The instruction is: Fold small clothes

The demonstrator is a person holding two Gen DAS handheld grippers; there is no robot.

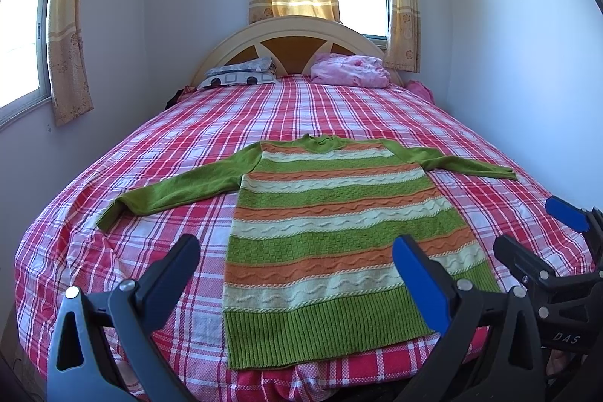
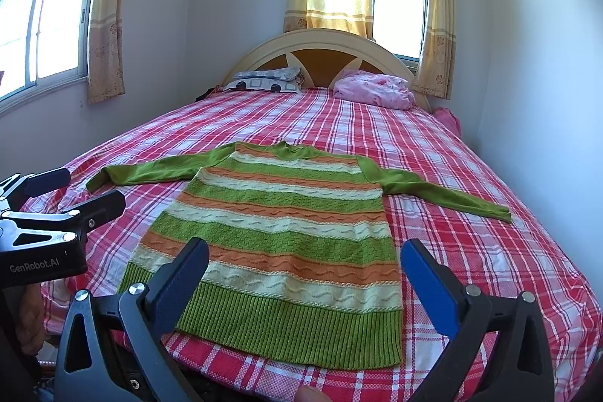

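Observation:
A knitted sweater (image 1: 320,198) (image 2: 286,213) with green, orange and cream stripes and plain green sleeves lies flat on the bed, front up. Its sleeves are spread to both sides, the ribbed hem is nearest me and the collar is farthest. My left gripper (image 1: 296,247) hovers open over the hem's left half and holds nothing. My right gripper (image 2: 305,251) hovers open above the hem's right half, also with nothing in it. Each gripper shows in the other's view: the right gripper (image 1: 535,232) at the right edge, the left gripper (image 2: 83,189) at the left edge.
The bed's red and white plaid sheet (image 1: 339,108) spreads around the sweater. A patterned pillow (image 1: 241,72) and a bunched pink blanket (image 1: 350,70) lie by the headboard (image 1: 290,32). Walls stand close on both sides; curtained windows are behind and to the left.

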